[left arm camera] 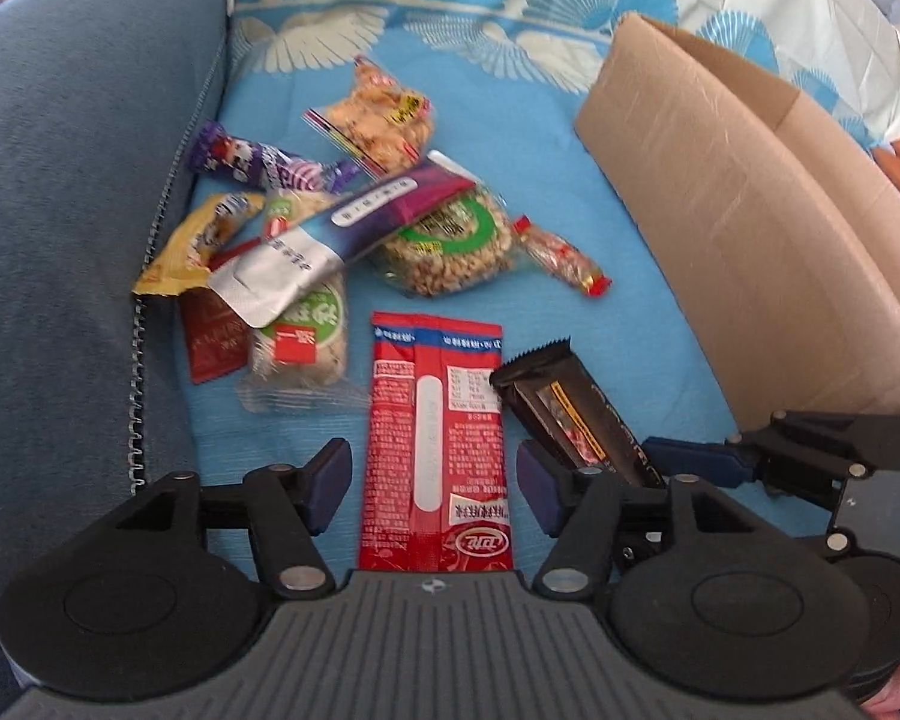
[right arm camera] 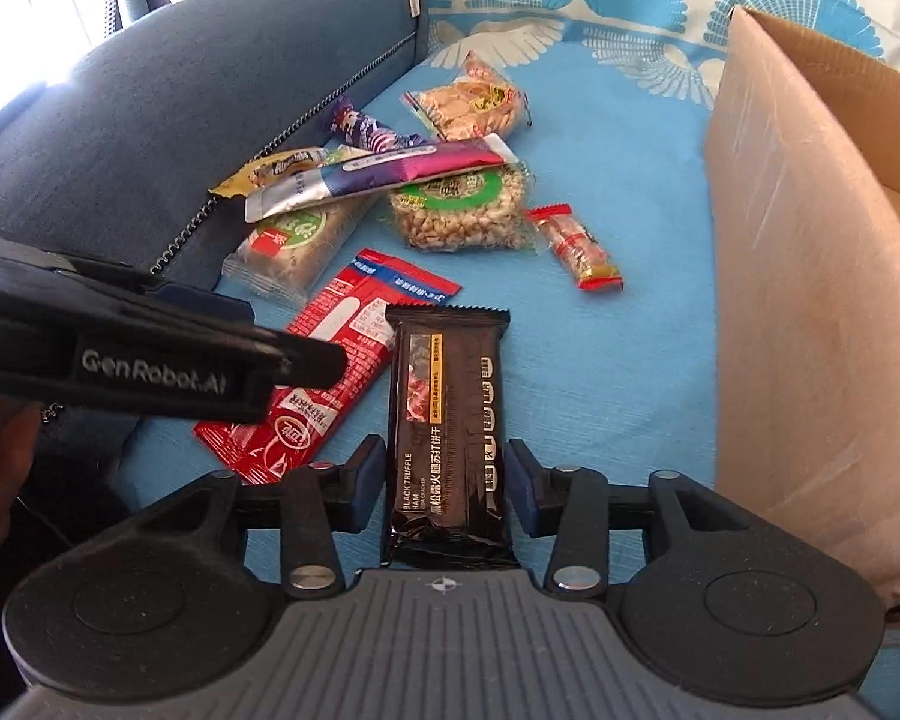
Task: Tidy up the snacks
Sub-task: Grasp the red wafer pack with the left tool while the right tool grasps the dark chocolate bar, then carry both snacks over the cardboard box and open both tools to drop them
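A long red snack packet (left arm camera: 438, 438) lies on the blue cloth between the fingers of my left gripper (left arm camera: 435, 483), which is open with gaps on both sides. It also shows in the right wrist view (right arm camera: 330, 360). A black cracker pack (right arm camera: 447, 432) lies between the fingers of my right gripper (right arm camera: 444, 483); the pads stand right at its sides, open. The black pack (left arm camera: 564, 408) shows in the left wrist view too. A pile of other snacks (left arm camera: 330, 222) lies further off. An open cardboard box (left arm camera: 750, 228) stands to the right.
A blue sofa armrest (left arm camera: 72, 210) runs along the left. The box wall (right arm camera: 810, 300) is close on the right of the right gripper. The left gripper's body (right arm camera: 138, 354) crosses the right wrist view at the left.
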A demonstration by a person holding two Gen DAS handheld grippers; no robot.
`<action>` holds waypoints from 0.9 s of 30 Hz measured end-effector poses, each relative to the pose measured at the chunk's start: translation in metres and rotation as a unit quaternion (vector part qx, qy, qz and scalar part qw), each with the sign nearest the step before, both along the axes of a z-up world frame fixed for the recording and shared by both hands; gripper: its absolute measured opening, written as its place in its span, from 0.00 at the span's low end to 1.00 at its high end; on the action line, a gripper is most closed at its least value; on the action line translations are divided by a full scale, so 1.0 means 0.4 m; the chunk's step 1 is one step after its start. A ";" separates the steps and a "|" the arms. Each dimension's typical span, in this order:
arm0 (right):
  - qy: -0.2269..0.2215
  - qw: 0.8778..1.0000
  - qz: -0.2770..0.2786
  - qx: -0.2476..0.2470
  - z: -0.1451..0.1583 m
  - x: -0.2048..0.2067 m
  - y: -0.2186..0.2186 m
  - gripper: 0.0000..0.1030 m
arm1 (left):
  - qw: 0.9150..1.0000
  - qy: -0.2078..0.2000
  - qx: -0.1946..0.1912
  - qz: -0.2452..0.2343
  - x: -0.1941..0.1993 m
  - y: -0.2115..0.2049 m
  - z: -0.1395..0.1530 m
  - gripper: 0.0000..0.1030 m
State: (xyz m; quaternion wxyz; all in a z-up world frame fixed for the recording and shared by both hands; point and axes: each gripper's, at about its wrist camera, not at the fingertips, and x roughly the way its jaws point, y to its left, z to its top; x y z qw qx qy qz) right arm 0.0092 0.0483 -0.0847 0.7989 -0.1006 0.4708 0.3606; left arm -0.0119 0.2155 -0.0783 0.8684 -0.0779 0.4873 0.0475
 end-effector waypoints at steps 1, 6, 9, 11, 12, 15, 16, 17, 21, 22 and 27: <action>0.001 1.000 0.001 -0.001 -0.003 0.002 0.001 0.44 | 1.000 0.003 -0.001 -0.003 0.003 -0.002 -0.004 0.65; -0.010 1.000 0.010 -0.011 -0.015 -0.002 0.015 0.45 | 0.999 0.032 0.016 -0.021 0.028 -0.027 -0.027 0.73; -0.025 0.999 0.017 -0.019 -0.016 -0.010 0.015 0.41 | 0.999 0.039 0.024 -0.014 0.039 -0.029 -0.036 0.73; -0.031 0.999 0.017 -0.021 -0.016 -0.011 0.015 0.41 | 0.998 0.044 0.040 -0.017 0.047 -0.042 -0.042 0.72; -0.032 0.999 0.015 -0.022 -0.015 -0.011 0.015 0.40 | 0.998 0.045 0.050 -0.021 0.049 -0.049 -0.044 0.72; -0.037 0.999 0.014 -0.029 -0.015 -0.013 0.014 0.40 | 0.997 0.038 0.067 -0.025 0.050 -0.061 -0.046 0.61; -0.040 0.999 0.014 -0.031 -0.015 -0.015 0.014 0.40 | 0.997 0.034 0.071 -0.024 0.046 -0.062 -0.044 0.57; -0.044 0.998 0.013 -0.033 -0.014 -0.015 0.013 0.40 | 0.997 0.030 0.072 -0.023 0.041 -0.060 -0.040 0.52; -0.039 0.999 0.003 -0.037 -0.014 -0.006 0.004 0.40 | 0.999 0.011 0.049 0.005 0.022 -0.028 -0.022 0.49; -0.037 0.999 0.001 -0.037 -0.014 -0.004 0.002 0.40 | 0.999 0.006 0.039 0.014 0.018 -0.018 -0.019 0.49; -0.034 0.999 -0.001 -0.039 -0.016 -0.002 0.001 0.41 | 0.999 0.025 0.013 0.027 0.028 0.005 -0.024 0.50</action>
